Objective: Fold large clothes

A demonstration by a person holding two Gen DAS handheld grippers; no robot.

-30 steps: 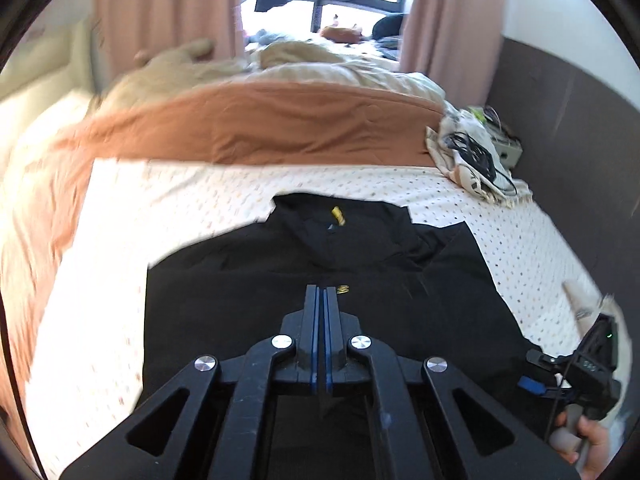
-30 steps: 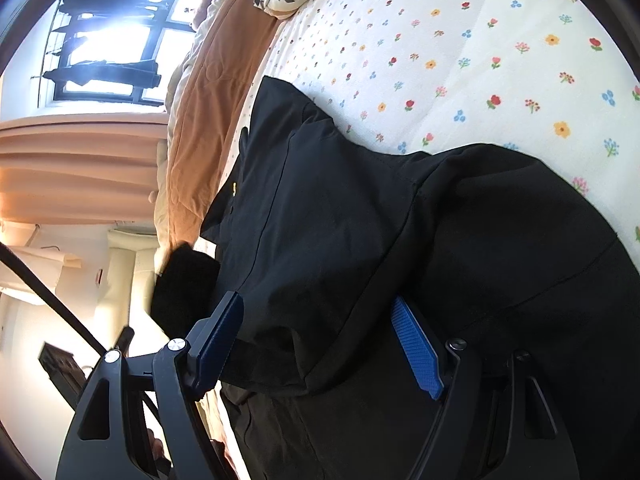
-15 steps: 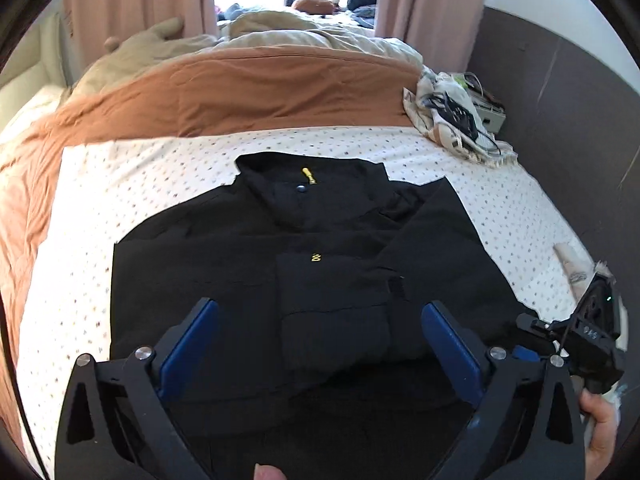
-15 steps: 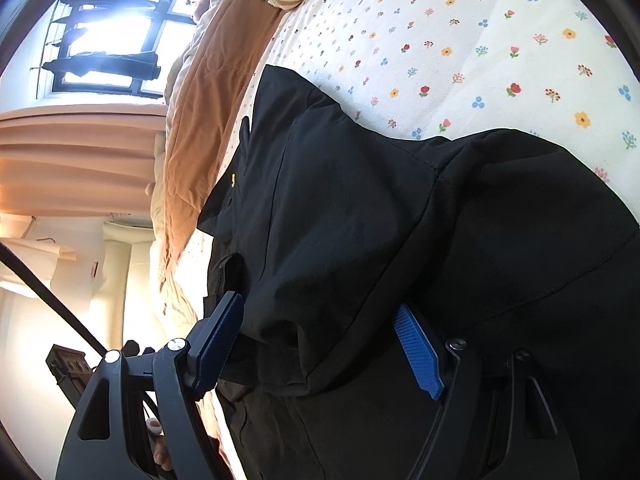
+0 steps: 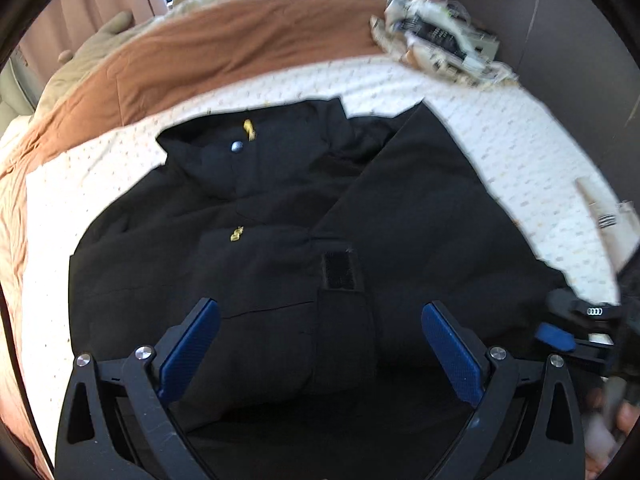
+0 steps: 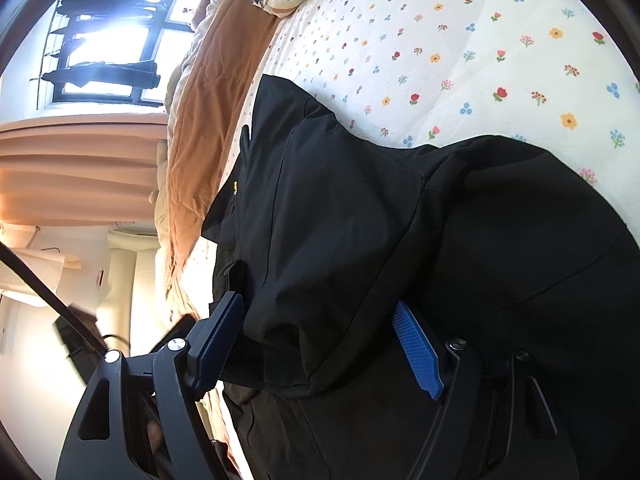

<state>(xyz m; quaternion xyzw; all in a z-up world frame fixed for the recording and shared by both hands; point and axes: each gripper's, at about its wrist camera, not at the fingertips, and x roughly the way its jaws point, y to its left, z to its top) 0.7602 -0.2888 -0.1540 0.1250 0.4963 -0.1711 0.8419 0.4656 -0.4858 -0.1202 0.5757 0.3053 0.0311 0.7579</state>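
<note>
A large black jacket (image 5: 280,216) lies front up on the flowered bed sheet (image 5: 500,128), collar toward the brown blanket, both sleeves folded in over its chest. My left gripper (image 5: 320,344) is open above the jacket's lower middle and holds nothing. My right gripper (image 6: 320,340) is open, its jaws standing either side of a bunched fold of the jacket (image 6: 360,220) near its right edge. The right gripper also shows at the right edge of the left wrist view (image 5: 576,332).
A brown blanket (image 5: 224,48) and beige bedding lie across the bed's far side. A patterned cloth heap with cables (image 5: 436,40) sits at the far right corner by the dark wall panel (image 5: 560,32). A window and pink curtains (image 6: 80,156) stand beyond.
My left gripper went from shut to open and moved closer over the jacket. The right gripper stayed open in about the same place.
</note>
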